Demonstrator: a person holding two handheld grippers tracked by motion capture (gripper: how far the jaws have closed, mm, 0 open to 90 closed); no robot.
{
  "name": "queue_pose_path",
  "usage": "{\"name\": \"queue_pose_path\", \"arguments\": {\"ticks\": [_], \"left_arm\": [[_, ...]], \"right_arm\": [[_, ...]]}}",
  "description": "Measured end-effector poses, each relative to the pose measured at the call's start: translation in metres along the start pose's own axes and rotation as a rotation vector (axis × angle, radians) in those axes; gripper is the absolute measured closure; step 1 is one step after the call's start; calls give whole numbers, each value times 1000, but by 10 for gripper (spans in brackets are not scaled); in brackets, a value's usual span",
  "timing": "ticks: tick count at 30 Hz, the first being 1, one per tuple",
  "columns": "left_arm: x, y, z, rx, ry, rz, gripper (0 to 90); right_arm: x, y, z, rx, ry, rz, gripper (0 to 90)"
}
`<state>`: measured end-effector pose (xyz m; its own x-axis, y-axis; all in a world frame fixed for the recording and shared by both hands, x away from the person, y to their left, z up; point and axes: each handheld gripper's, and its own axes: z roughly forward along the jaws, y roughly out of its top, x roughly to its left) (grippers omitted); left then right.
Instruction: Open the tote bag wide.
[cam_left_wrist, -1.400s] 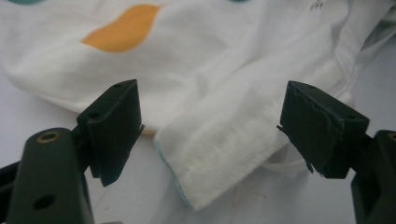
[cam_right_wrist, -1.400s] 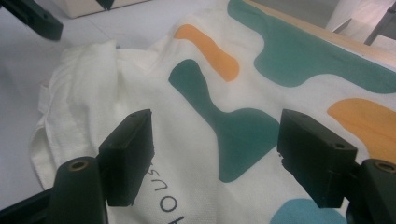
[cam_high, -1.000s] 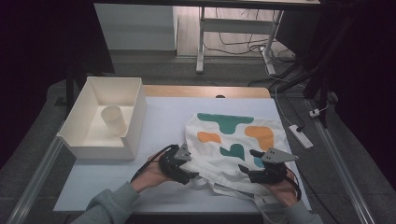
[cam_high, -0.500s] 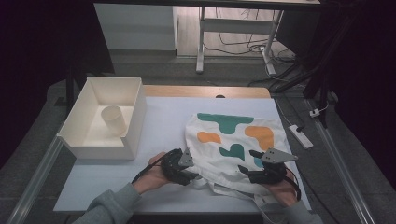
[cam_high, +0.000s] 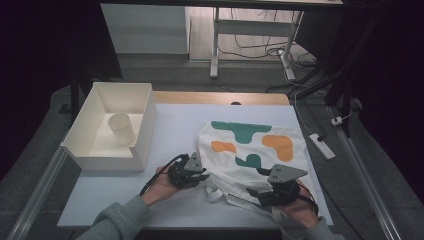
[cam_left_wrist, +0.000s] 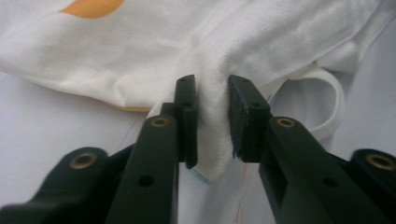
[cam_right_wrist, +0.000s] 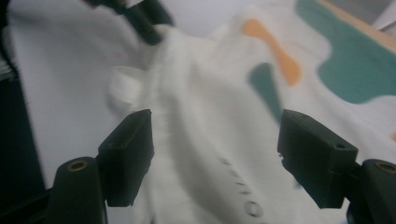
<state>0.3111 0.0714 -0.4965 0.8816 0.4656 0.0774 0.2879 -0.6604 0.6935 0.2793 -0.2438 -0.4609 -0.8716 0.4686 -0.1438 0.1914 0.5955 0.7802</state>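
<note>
**A:** White cotton, printed with teal and orange blobs: a tote bag (cam_high: 250, 155) lies flat on the pale table (cam_high: 190, 125). What is furthest left?

**B:** A white open box (cam_high: 85, 150) sits well to the left of the left gripper, with a paper cup (cam_high: 122, 129) lying tilted inside it. Neither is being touched.

**A:** And the left gripper?

**B:** The left gripper (cam_left_wrist: 212, 121) sits at the bag's near left corner. Its jaws are pressed together on a pinched fold of the cloth, which bulges out between them. One of the bag's handles (cam_left_wrist: 327, 107) loops just to its right. I judge the pinch is there to lift or drag that corner.

**A:** Then the right gripper?

**B:** The right gripper (cam_right_wrist: 215, 154) rests over the bag's near right part, its jaws spread wide with cloth lying loose beneath and between them, nothing clamped. The view is blurred. It seems set to take its own hold, so the bag can be handled from two points.

**A:** How much room is there?

**B:** Between the left gripper and the box there is bare table. Ahead of both grippers the bag covers much of the surface, with bare table beyond it. The near table edge runs just behind both hands, and the bag's right side lies near the table's right edge, so little slack remains that way.
</note>
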Motion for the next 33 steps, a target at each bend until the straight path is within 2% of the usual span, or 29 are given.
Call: {"name": "queue_pose_path", "arguments": {"ticks": [2, 5, 8, 11, 14, 17, 22, 25, 27, 30, 31, 33], "left_arm": [[2, -1, -4, -13, -9, -7, 766], [4, -3, -9, -20, -13, -14, 774], [6, -5, -13, -24, -15, -27, 777], [8, -7, -16, -24, -10, -33, 778], [9, -8, -18, -30, -4, -42, 778], [10, -9, -20, -31, 0, -46, 778], [10, -9, -19, -28, -2, -46, 778], [10, -9, -19, -24, -3, -43, 778], [10, -9, -19, -22, -4, -42, 777], [10, -9, -18, -19, -4, -41, 777], [10, -9, -18, -19, -4, -41, 777], [10, -9, -18, -18, -2, -40, 776]], "right_arm": [[10, 3, 5, 38, 35, -27, 305], [18, 3, 6, 58, 59, -39, 332], [28, 3, 6, 57, 80, -51, 364], [40, 3, 8, 66, 141, -60, 416], [49, -1, 17, 126, 182, -77, 458], [51, -7, 26, 183, 177, -85, 487], [49, -15, 36, 260, 140, -87, 529], [51, -18, 42, 300, 109, -113, 540], [52, -19, 44, 317, 93, -127, 554], [52, -19, 44, 316, 94, -123, 583], [51, -19, 44, 319, 76, -127, 663], [50, -19, 43, 322, 89, -125, 760]]}}
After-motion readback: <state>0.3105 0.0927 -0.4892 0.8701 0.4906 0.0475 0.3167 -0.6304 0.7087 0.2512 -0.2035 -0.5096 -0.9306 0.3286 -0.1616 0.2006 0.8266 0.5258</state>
